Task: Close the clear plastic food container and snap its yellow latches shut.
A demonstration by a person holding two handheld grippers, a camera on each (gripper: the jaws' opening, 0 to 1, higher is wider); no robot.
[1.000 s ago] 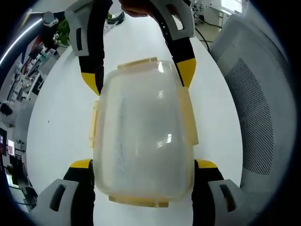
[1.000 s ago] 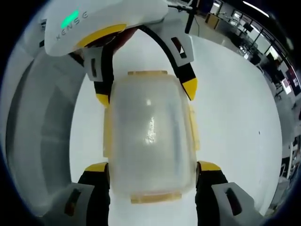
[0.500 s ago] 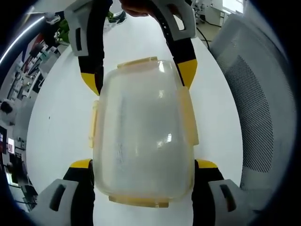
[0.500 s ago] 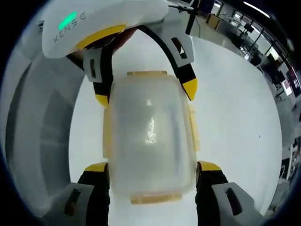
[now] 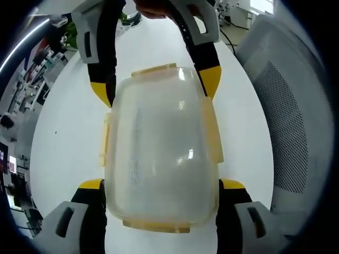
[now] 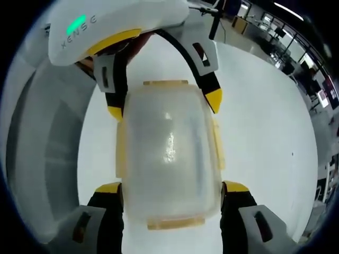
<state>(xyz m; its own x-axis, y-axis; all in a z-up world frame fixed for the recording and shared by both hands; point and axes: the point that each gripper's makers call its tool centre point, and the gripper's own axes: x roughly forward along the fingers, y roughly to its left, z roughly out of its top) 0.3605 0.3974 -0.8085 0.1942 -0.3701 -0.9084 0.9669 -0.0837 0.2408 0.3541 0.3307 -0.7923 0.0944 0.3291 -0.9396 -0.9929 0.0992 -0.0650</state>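
Container (image 5: 159, 151) first, in the left gripper view: a clear plastic box with its lid on, resting on a white table (image 5: 63, 132); the left gripper (image 5: 160, 184) has its jaws spread wide, one yellow tip on each side of the near end, touching or just shy of the walls, I cannot tell which; the right gripper (image 5: 156, 84) comes in from the far side and straddles the other end the same way; pale yellow latches (image 5: 212, 132) run along the box's edges, and whether they are snapped down is hard to say from here; a grey mesh chair (image 5: 286, 132) stands just beside the table.

Right gripper view next: the same container (image 6: 168, 153) lies between the wide-set jaws of the right gripper (image 6: 168, 186), with the left gripper (image 6: 164, 103) opposite; a latch (image 6: 165, 82) shows at the far end and another at the near end.

My guess is the box is light, thin-walled and a bit slippery, stiff at the rim but springy in the lid; better to brace it by the corners and press each latch at its outer lip, since a shove on the middle of the lid would only flex it or send the box skating.
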